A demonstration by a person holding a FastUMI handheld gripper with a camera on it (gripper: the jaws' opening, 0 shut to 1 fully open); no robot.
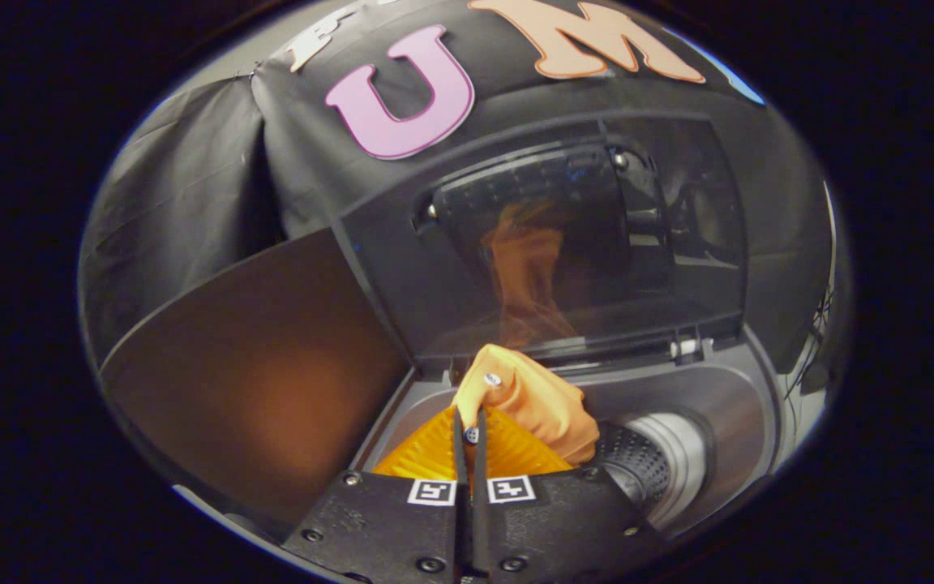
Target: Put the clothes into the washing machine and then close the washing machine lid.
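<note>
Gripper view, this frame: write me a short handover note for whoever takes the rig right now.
Gripper: shut on the orange cloth, both fingers pinching a fold of it.
Cloth: hangs just ahead of the fingers, over the open washer, with the drum below and beside it.
Lid: raised, standing open beyond the cloth, which reflects in its glass.
Done: cloth picked up and brought over the washer.
Left: lower the cloth into the drum, release it, then close the lid.
</note>
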